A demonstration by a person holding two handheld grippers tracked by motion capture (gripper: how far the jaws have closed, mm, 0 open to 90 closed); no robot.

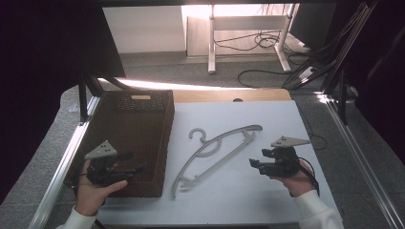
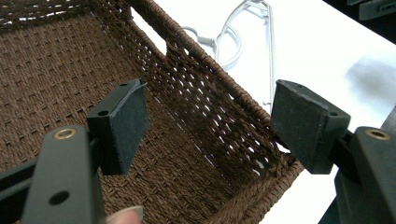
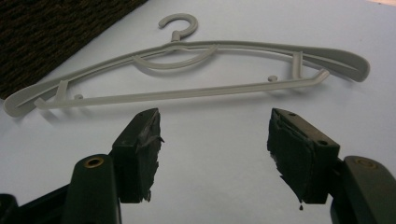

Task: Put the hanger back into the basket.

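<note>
- Jaws on my left hand-held gripper (image 1: pixel 128 164) stand wide, holding nothing; it hangs over the near right corner of the brown woven basket (image 1: pixel 123 102), one jaw inside the wall, one outside.
- Right hand-held gripper (image 1: pixel 254 164) also wide and empty, low over the white desk (image 1: pixel 267 205), aimed at the grey plastic hanger (image 1: pixel 217 151).
- Hanger lies flat on the desk, just beside the basket's right wall, hook toward the far side, between the two hand-held grippers.
- Risk, my judgement: hanger is thin and flat on a smooth top; jaws closing from above could skid it away or pinch only the lower bar, letting it swing.
- Risk: left jaws could snag the weave.
- Hard to tell: basket's far end is dark; contents there unclear.
</note>
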